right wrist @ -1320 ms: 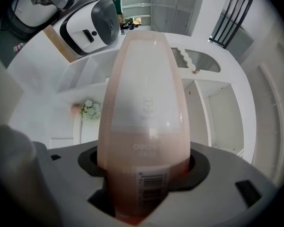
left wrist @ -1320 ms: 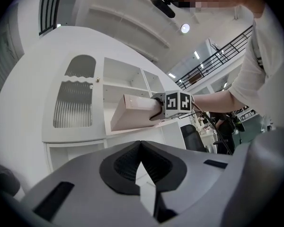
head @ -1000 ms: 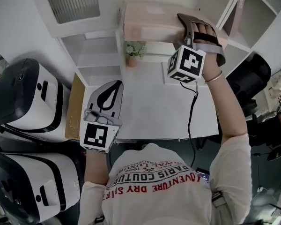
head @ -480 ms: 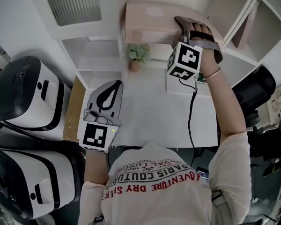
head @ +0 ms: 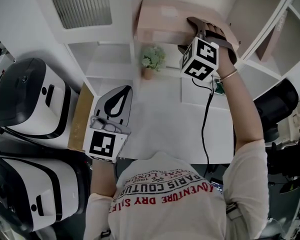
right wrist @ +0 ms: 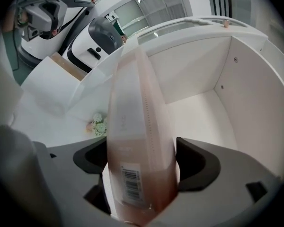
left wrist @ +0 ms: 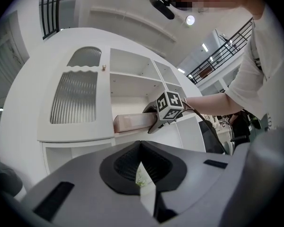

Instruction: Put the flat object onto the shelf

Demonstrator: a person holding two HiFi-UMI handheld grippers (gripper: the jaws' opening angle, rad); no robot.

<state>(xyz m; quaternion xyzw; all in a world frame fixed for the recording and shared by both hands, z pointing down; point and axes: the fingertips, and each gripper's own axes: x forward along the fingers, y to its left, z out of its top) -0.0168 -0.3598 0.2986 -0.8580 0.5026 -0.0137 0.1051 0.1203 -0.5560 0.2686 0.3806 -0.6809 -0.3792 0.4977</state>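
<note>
Two grippers work at a white shelf unit. The right gripper [head: 199, 28] has its jaws opening, with the near end of the flat pink box [right wrist: 137, 126] between them. The box lies flat, reaching into the shelf [right wrist: 199, 112]. The left gripper [head: 117, 98] hangs low over the white surface [head: 162, 121], jaws pressed together and empty.

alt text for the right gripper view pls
A flat pink box sits between the opening jaws of the right claw, its far end reaching into a white shelf compartment. A small plant shows to its left.
</note>
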